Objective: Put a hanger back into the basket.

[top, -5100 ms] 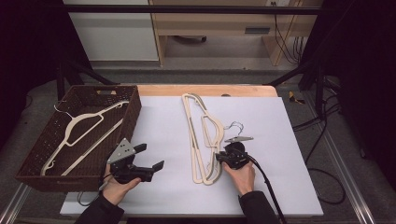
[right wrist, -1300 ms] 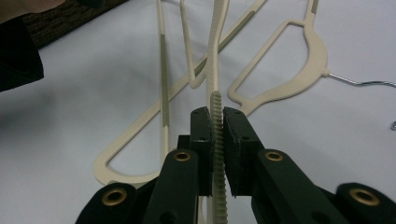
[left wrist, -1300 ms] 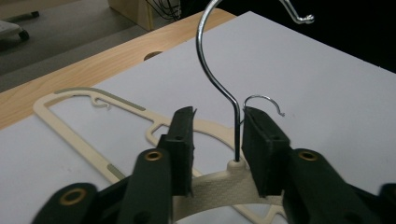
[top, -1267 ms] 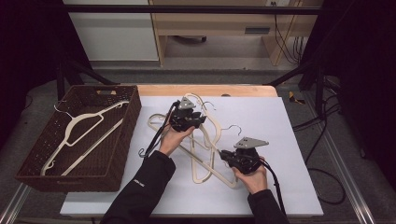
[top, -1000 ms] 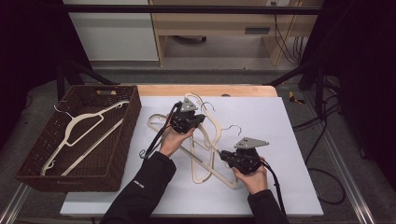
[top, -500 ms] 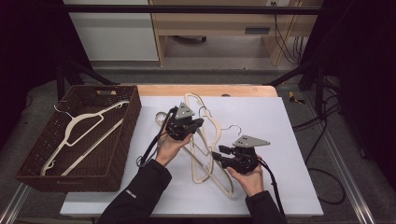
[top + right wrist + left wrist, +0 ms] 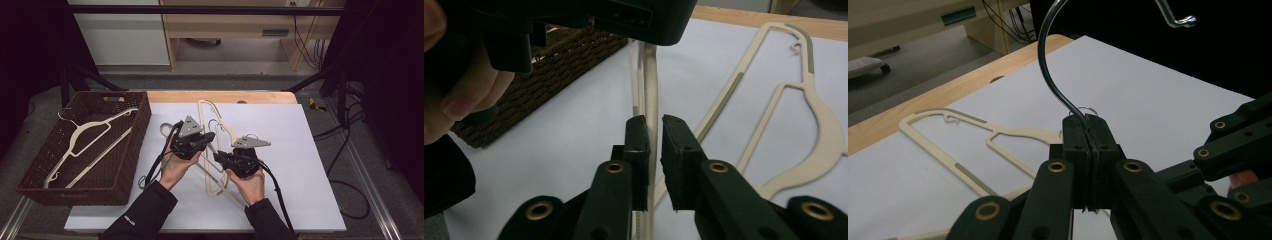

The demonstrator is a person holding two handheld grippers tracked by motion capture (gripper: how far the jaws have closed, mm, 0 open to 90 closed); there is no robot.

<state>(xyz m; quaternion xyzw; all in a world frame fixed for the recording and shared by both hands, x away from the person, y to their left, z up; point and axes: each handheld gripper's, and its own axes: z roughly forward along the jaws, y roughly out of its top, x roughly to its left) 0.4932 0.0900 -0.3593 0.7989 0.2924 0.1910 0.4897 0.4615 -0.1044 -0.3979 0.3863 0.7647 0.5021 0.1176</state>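
Lifting one hanger (image 7: 216,172) off the table (image 7: 310,150): left fingers (image 7: 1087,131) pinch its hook, right fingers (image 7: 654,134) nearly closed around its bar; basket (image 7: 30,172) at nine o'clock holds one already.

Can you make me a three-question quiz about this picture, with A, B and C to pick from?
1. Where is the brown wicker basket in the high view?
A. At the right end of the white table
B. At the left end of the table
C. In the middle of the table

2. How many hangers lie in the basket?
A. One
B. Three
C. None

3. What are the left gripper jaws doing?
A. Standing wide open over nothing
B. Pinching the basket's rim
C. Shut on a metal hook

Answers:
1 B, because the basket sits by the table's left edge.
2 A, because a single cream hanger lies inside.
3 C, because the left gripper view shows the jaws pressed together with the hook's wire between them.
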